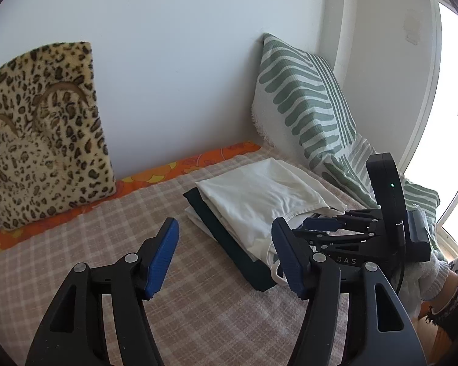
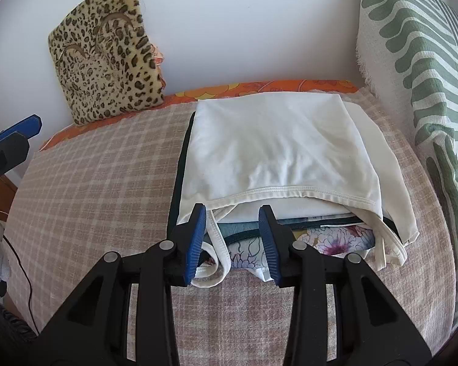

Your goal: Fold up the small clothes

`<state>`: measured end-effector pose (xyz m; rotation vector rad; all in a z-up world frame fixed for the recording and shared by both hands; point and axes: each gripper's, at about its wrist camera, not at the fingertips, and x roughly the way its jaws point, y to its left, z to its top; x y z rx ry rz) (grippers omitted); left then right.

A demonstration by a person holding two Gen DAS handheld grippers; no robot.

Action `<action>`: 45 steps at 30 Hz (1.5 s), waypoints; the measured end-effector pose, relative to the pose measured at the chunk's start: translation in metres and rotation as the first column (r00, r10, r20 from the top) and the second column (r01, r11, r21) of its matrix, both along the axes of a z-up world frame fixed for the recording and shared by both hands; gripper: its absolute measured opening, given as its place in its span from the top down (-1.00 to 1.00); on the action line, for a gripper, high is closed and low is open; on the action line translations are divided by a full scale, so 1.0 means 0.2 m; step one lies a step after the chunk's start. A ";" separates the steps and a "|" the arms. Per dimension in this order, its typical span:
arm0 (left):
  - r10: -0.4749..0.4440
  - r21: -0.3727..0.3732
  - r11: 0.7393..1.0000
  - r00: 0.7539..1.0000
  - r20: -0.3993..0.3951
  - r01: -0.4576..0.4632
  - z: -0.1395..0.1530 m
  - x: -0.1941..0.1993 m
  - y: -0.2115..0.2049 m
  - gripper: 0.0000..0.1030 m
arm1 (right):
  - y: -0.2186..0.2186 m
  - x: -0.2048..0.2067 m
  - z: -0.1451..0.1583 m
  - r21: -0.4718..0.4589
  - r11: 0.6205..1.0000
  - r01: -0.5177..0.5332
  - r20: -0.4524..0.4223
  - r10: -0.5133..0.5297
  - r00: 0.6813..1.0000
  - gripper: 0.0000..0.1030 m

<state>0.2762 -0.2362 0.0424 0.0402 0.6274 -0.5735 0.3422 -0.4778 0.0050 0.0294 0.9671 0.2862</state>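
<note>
A stack of folded clothes lies on the checked bed cover (image 2: 100, 183). A white garment (image 2: 274, 152) tops it, with a dark one (image 1: 229, 244) and a floral one (image 2: 339, 238) underneath. My right gripper (image 2: 232, 244) stands at the stack's near edge, jaws partly apart. A loose white strap (image 2: 219, 256) and the edges of the lower layers lie between the pads, which do not visibly press on them. In the left wrist view its fingers (image 1: 320, 223) point at the white garment's (image 1: 259, 201) hem. My left gripper (image 1: 226, 259) is open and empty, left of the stack.
A leopard-print cushion (image 1: 42, 134) leans on the wall at the back left. A green-striped pillow (image 1: 305, 100) stands at the back right beside a bright window (image 1: 448, 122). An orange sheet (image 1: 168, 170) edges the cover. A gloved hand (image 1: 433, 274) holds the right gripper.
</note>
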 end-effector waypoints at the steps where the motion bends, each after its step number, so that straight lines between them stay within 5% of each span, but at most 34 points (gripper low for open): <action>1: -0.001 -0.002 1.000 1.000 -0.001 0.001 0.00 -0.02 0.01 -0.24 | 0.00 -0.02 0.01 -0.001 1.000 0.005 0.004 -0.005 1.000 0.26; 18: 0.023 -0.022 0.999 1.000 0.009 -0.023 0.02 -0.39 0.21 -0.55 | 0.12 -0.44 0.21 -0.021 0.991 0.135 0.076 -0.133 0.988 0.08; 21: 0.035 -0.016 0.999 0.999 0.011 -0.035 0.03 -0.44 0.25 -0.55 | 0.14 -0.52 0.25 -0.041 0.987 0.156 0.105 -0.151 0.983 -0.20; 29: 0.054 0.004 0.999 0.998 0.008 -0.054 0.01 -0.58 0.36 -0.61 | 0.21 -0.71 0.32 -0.057 0.980 0.192 0.159 -0.181 0.971 -0.23; 32: 0.059 0.008 0.998 0.998 0.007 -0.059 -0.01 -0.62 0.39 -0.62 | 0.23 -0.76 0.33 -0.068 0.975 0.210 0.183 -0.195 0.964 -0.47; 45: 0.147 0.030 0.989 0.989 0.003 -0.147 -0.08 -0.68 0.50 -0.89 | 0.37 -0.94 0.40 -0.106 0.970 0.220 0.280 -0.183 0.942 -0.48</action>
